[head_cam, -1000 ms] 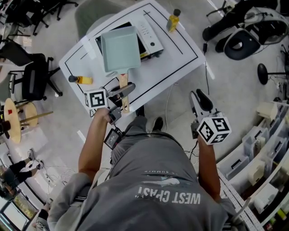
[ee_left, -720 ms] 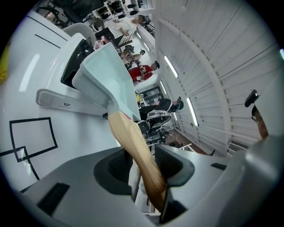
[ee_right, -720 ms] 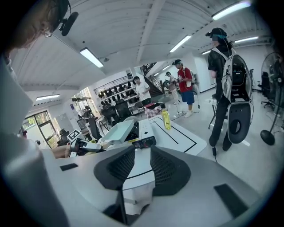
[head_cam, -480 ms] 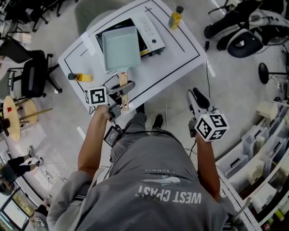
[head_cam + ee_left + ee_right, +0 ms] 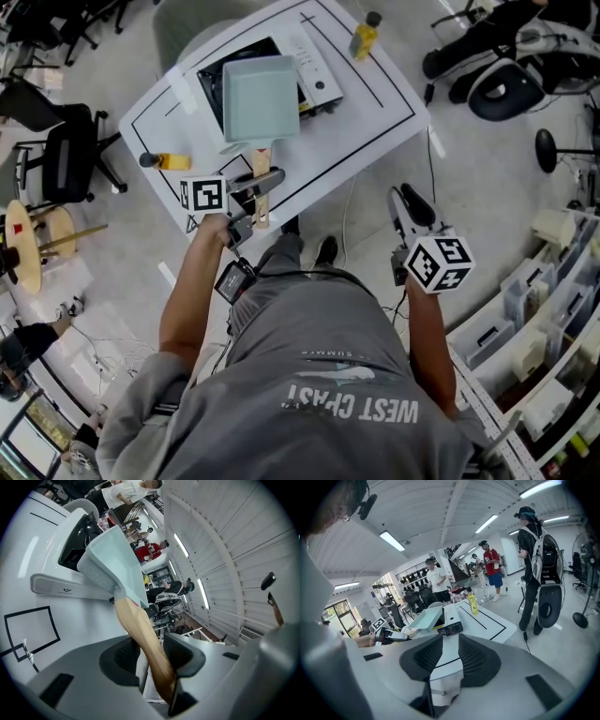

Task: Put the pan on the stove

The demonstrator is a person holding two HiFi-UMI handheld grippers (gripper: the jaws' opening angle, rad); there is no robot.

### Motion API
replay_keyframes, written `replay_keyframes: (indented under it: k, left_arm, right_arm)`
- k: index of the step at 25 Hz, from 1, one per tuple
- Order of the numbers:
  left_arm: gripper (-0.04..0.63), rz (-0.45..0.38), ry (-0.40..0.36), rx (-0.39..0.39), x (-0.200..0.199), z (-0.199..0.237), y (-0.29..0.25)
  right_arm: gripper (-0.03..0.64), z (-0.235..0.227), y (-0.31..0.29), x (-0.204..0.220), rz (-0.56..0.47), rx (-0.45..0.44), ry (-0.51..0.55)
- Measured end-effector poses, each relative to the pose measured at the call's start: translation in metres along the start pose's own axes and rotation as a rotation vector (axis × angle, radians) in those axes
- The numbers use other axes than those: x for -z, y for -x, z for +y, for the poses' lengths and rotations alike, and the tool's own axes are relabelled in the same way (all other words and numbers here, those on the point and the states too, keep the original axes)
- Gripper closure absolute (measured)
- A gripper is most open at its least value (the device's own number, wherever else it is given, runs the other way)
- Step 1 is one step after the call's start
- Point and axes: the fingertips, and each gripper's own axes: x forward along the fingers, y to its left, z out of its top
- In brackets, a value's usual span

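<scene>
A pale green square pan [image 5: 261, 97] with a wooden handle [image 5: 259, 169] hangs over the black top of the stove [image 5: 314, 75] on the white table [image 5: 375, 103]. Whether it rests on the stove I cannot tell. My left gripper [image 5: 265, 181] is shut on the handle near the table's front edge. In the left gripper view the pan [image 5: 115, 559] tilts above the stove [image 5: 70, 555], and the handle [image 5: 140, 630] runs between the pads of my left gripper [image 5: 151, 651]. My right gripper [image 5: 412, 208] hangs off the table's right side, its jaws closing on nothing. The right gripper view shows the right gripper [image 5: 446, 654] and the pan [image 5: 425, 619].
A yellow bottle [image 5: 364, 36] stands at the table's far right corner. A yellow-handled tool [image 5: 164, 161] lies near the left edge. A black office chair [image 5: 70, 159] is left of the table; cables and floor gear lie to the right. People stand beyond the table [image 5: 487, 620].
The pan has moved right and farther over the stove's black top, carried by my left gripper. My right gripper has barely shifted.
</scene>
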Motion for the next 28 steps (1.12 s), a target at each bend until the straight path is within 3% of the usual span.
replay_keyframes:
  k: [28]
  left_arm:
    - [0.448, 0.016, 0.030, 0.009, -0.013, 0.016, -0.007]
  right_arm:
    - [0.506, -0.006, -0.002, 0.014, 0.025, 0.041, -0.029]
